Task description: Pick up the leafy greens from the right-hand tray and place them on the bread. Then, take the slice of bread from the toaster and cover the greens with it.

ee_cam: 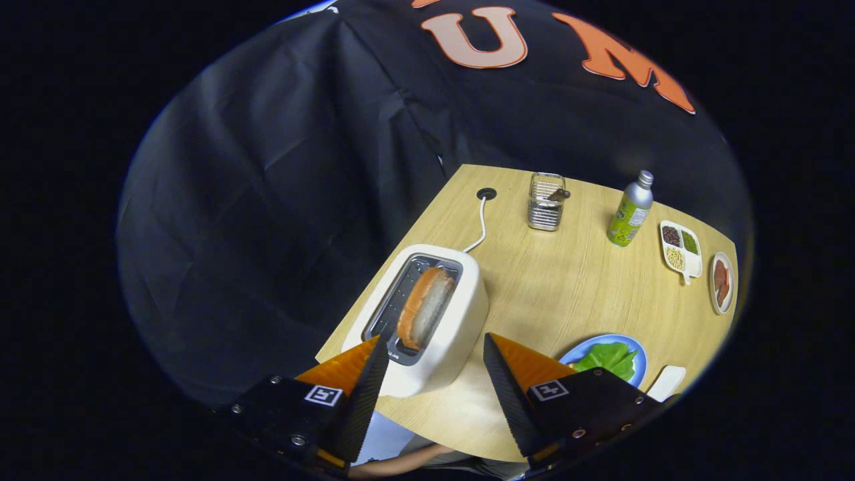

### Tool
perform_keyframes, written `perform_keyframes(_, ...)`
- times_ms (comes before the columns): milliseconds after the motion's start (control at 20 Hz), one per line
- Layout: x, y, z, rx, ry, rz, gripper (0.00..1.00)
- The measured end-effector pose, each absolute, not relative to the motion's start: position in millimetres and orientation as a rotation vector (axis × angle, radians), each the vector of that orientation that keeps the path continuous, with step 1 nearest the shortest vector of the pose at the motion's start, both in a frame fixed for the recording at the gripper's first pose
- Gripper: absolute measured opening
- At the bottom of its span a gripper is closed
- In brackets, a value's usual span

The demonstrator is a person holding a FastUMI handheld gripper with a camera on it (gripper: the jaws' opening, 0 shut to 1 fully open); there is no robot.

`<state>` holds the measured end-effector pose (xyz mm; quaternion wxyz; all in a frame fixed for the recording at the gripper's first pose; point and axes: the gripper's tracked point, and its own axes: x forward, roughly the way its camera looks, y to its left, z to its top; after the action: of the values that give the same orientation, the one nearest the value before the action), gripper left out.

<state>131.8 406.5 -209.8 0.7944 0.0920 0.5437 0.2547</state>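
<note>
Pale wood-grain table [568, 280], smooth and matt, under a white toaster [461, 314] of satin plastic, with bright metal slot lining around a soft, porous bread slice [425, 307] with browned crust. Toward the upper right of the frame, a shiny metal wire holder [546, 202], a bottle [630, 212] with brushed-metal cap and glossy label, a glossy white divided dish [695, 264]; lower right, a glazed blue plate [638, 351] bearing crinkled, faintly shiny leafy greens [609, 357]. Behind, matt creased cloth wall [267, 200]; at the bottom, gripper [434, 339] spread wide and empty, fingers [364, 394] finely ridged on their inner faces.
</note>
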Motion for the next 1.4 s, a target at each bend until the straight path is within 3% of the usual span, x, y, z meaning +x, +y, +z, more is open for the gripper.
perform_keyframes(250, 146.3, 432.9, -215.1, 0.198, 1.223, 0.511, 0.85)
perform_keyframes(600, 153.0, 443.8, -240.5, 0.150, 1.265, 0.419, 0.72)
perform_keyframes(800, 155.5, 445.0, -250.1, 0.131, 1.269, 0.385, 0.59)
perform_keyframes(1150, 155.0, 452.8, -258.4, 0.118, 1.271, 0.346, 0.23)
perform_keyframes(1400, 155.0, 447.6, -263.5, 0.082, 1.266, 0.322, 0.22)
